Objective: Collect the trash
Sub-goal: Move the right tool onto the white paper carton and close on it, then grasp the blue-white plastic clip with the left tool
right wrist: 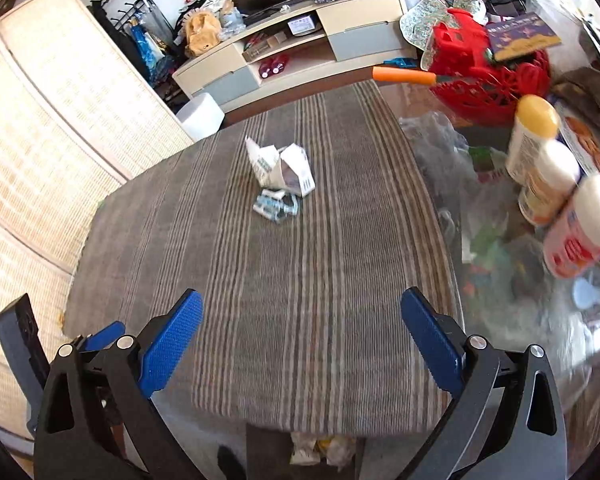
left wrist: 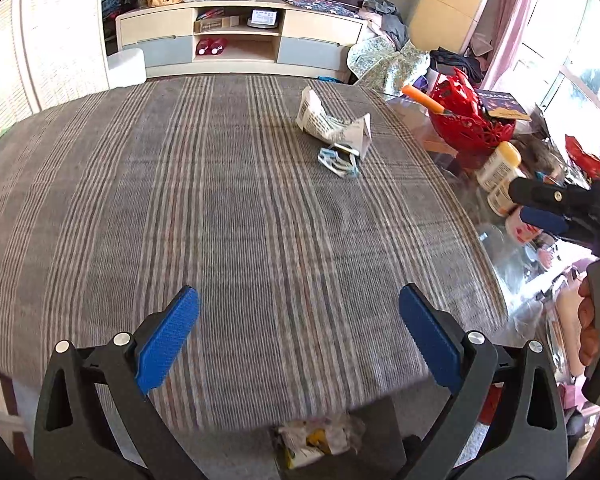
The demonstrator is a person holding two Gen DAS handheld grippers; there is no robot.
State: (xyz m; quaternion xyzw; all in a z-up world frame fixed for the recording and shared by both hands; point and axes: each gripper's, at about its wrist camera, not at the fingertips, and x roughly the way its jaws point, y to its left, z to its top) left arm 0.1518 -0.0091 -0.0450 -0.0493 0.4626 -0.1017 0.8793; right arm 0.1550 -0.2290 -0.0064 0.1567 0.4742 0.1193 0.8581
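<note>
A crumpled white printed paper (left wrist: 332, 122) lies on the striped grey tablecloth (left wrist: 180, 208), with a small crushed blue-and-white wrapper (left wrist: 339, 160) just in front of it. Both show in the right wrist view too: paper (right wrist: 284, 168), wrapper (right wrist: 275, 205). My left gripper (left wrist: 299, 336) is open and empty near the table's front edge, well short of the trash. My right gripper (right wrist: 301, 338) is open and empty, likewise at the front edge; it also shows from the side in the left wrist view (left wrist: 540, 210). Below the table edge a container holds crumpled trash (left wrist: 318, 438).
A red basket (right wrist: 488, 76) with an orange-handled tool (right wrist: 404, 75) and several bottles (right wrist: 540, 160) crowd the glass surface to the right. A TV cabinet (left wrist: 240, 36) stands beyond the table. A woven screen (right wrist: 40, 128) is at the left.
</note>
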